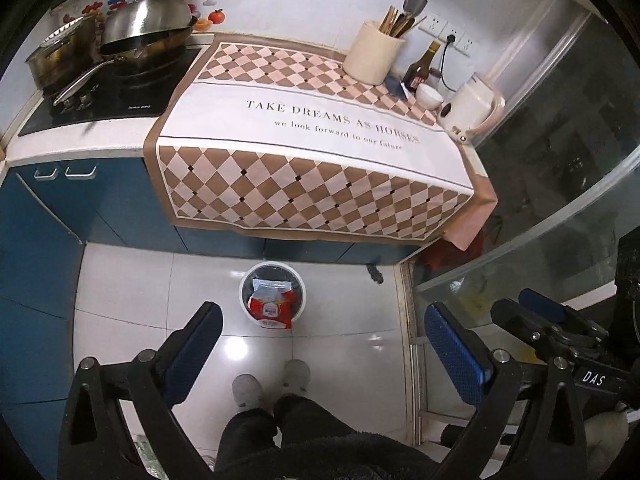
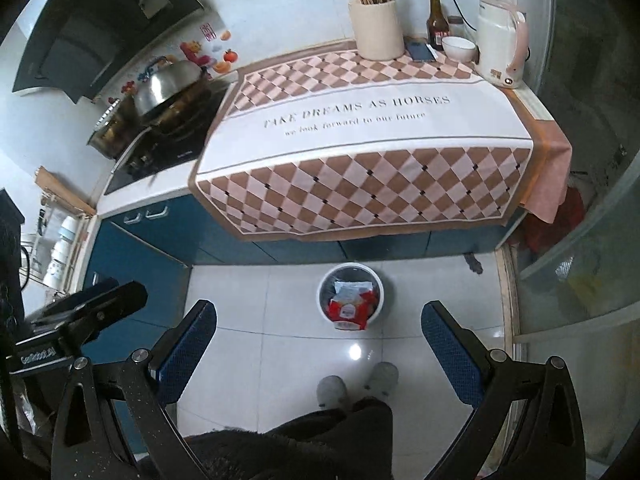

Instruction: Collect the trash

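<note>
A white round trash bin (image 1: 246,280) (image 2: 325,280) stands on the tiled floor in front of the blue cabinets. A red and white wrapper (image 1: 272,306) (image 2: 351,307) sticks out of it over the near rim. My left gripper (image 1: 322,320) is open and empty, held high above the floor, with the bin between and beyond its fingers. My right gripper (image 2: 318,318) is open and empty too, at about the same height. The right gripper also shows at the right edge of the left wrist view (image 1: 560,320).
A counter with a checkered cloth (image 1: 304,160) (image 2: 360,152) carries a utensil holder (image 1: 374,52), a dark bottle (image 1: 420,66), a white bowl (image 1: 430,96) and a kettle (image 1: 472,108). Pots (image 1: 144,36) sit on the stove at left. A glass partition (image 1: 560,180) is at right. The person's feet (image 1: 272,380) stand below.
</note>
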### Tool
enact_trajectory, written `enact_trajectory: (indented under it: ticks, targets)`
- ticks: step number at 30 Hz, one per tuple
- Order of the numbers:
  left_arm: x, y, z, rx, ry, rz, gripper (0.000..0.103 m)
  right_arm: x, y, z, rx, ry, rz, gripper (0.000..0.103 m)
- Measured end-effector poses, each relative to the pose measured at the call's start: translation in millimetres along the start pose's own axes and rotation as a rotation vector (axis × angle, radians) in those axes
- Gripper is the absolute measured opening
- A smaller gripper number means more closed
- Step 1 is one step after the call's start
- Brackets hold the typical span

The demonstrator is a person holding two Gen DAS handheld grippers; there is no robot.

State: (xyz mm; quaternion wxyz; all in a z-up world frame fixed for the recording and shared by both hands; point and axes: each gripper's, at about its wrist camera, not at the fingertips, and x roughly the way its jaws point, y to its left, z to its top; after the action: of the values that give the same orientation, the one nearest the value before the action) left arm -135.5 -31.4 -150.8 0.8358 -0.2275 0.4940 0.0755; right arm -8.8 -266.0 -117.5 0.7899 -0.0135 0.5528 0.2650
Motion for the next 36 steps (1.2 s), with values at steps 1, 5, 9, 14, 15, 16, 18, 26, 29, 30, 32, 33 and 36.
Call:
enact_trajectory:
  ticks: [1,5,9,14,15,16,18,26,29,30,32,33,36]
  targets:
    - [-2.4,0.0,-0.6,-0.003,-0.004,-0.003,0.103,-1.9,0.9,1.1,-0.005,0.001,0.004,0.103]
    - [-7.5,1.1,-1.6,-0.015,-0.012,-0.008,0.103,-6.3,6.3,3.0,-0.02,0.014,0.032,0.103]
    - [-9.2,0.2,-4.3,-0.018,-0.01,-0.01,0.103,-4.2,8.7,1.4,-0.032,0.027,0.046,0.103]
    - [-9.6,-1.9,-6.4,-0.014,-0.006,-0.015,0.103,-3.1,6.5,0.6,-0.033,0.034,0.056,0.103]
    - [-9.8,-1.7,-7.2,-0.014,-0.006,-0.015,0.103,-2.8,6.5,0.5,-0.034,0.034,0.057,0.103]
    - [-9.7,-2.0,-7.5,-0.014,-0.006,-0.018,0.103,-2.2,5.9,0.3,-0.034,0.035,0.059,0.103]
    - [-9.2,-1.9,-8.2,-0.011,-0.004,-0.018,0.103,-1.4,5.5,-0.5,-0.034,0.041,0.065,0.103]
    - [-5.7,3.3,-15.5,-0.025,0.028,-0.022,0.103,4.9,4.3,-2.0,-0.034,0.067,0.079,0.103]
    - [-3.6,6.0,-18.1,-0.027,0.044,-0.024,0.103,8.6,3.8,-3.5,-0.036,0.08,0.081,0.103]
    - [-3.2,6.6,-19.1,-0.028,0.048,-0.022,0.103,9.9,3.9,-4.1,-0.036,0.084,0.083,0.103]
    - [-2.8,7.2,-19.0,-0.03,0.055,-0.025,0.103,12.5,4.6,-5.6,-0.037,0.095,0.087,0.103]
    - [-2.7,7.3,-19.0,-0.031,0.056,-0.024,0.103,13.7,5.2,-6.4,-0.039,0.1,0.088,0.103]
    - [-2.5,8.0,-19.1,-0.033,0.061,-0.028,0.103,16.4,5.4,-7.6,-0.039,0.111,0.094,0.103]
